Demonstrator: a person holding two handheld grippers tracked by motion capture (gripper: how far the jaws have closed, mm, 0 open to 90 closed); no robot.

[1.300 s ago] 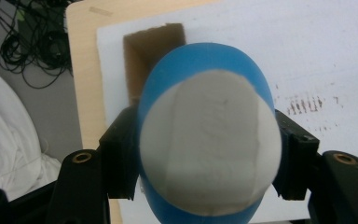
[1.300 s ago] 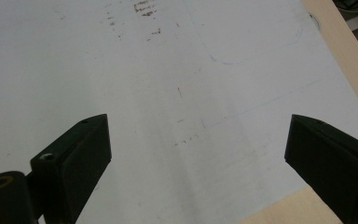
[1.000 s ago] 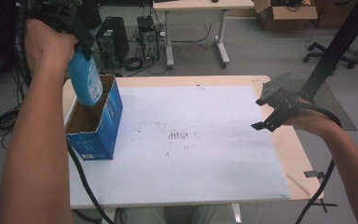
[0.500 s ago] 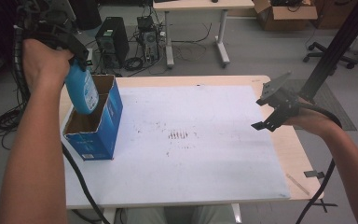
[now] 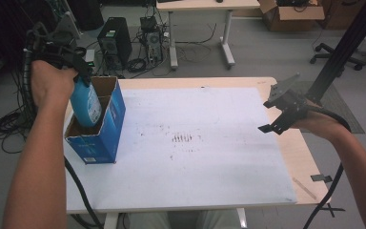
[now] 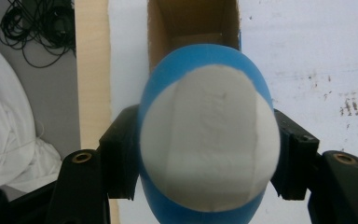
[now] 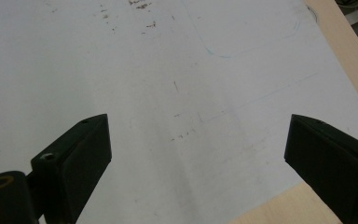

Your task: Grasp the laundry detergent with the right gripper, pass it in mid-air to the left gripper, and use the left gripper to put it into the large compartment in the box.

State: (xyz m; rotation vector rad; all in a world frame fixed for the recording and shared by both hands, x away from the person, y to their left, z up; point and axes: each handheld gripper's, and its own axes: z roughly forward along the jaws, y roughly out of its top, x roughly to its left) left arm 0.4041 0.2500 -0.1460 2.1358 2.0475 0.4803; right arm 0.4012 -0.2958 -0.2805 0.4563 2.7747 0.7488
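A blue bottle with a white base hangs upright, its lower part inside the open top of a blue cardboard box at the table's left side. My left gripper is shut on the bottle; in the left gripper view both black jaws press its sides and the box opening lies beyond it. My right gripper hovers open over the table's right edge, and in the right gripper view its gripper has nothing between the jaws.
A white sheet with dark smudges covers the wooden table. Computer towers, cables and another desk stand on the floor beyond. A black post rises at the right.
My left gripper has lowered the bottle farther into the box. The right gripper has stayed in place.
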